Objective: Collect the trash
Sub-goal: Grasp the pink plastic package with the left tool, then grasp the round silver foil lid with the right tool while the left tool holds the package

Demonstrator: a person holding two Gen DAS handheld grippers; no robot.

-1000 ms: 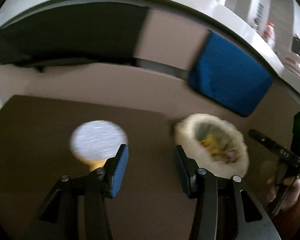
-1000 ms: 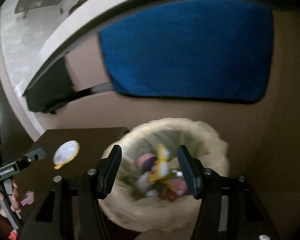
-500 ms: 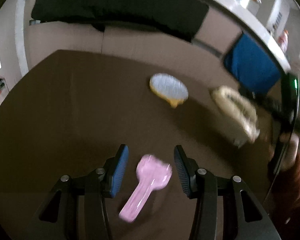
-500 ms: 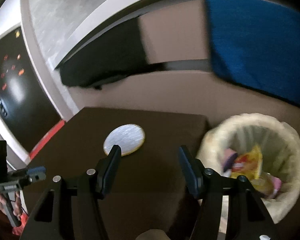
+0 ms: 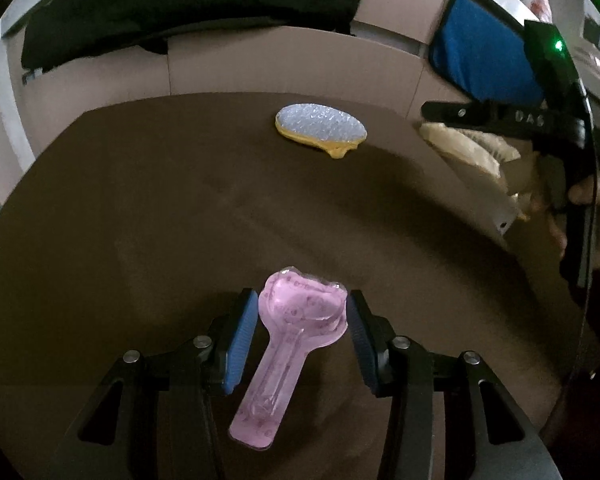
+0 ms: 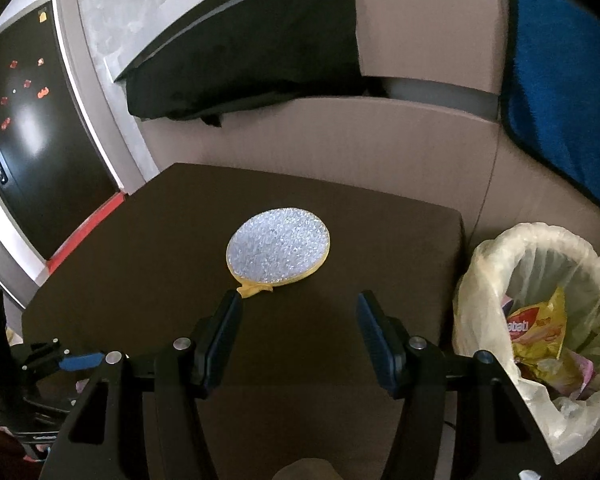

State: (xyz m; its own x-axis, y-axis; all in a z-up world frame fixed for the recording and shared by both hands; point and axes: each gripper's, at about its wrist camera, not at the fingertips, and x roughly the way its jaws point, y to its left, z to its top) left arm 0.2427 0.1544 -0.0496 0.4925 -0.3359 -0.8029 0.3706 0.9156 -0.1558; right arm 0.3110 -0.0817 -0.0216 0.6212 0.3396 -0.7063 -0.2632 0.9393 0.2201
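A: How far is the cleaning?

B: The bin (image 6: 540,320) beside the dark table (image 5: 140,220) already holds some wrappers. On the table two pieces are left: the yellow-rimmed silver disc (image 6: 278,250) and the pink plastic pack (image 5: 288,344).

A: And the grippers?

B: The left gripper (image 5: 300,332) is open around the pink pack, not yet pinching. The right gripper (image 6: 298,336) is open and empty, near the disc.

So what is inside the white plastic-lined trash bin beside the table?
The white plastic-lined trash bin holds a yellow snack wrapper and pinkish wrappers. Anything beneath them is covered.
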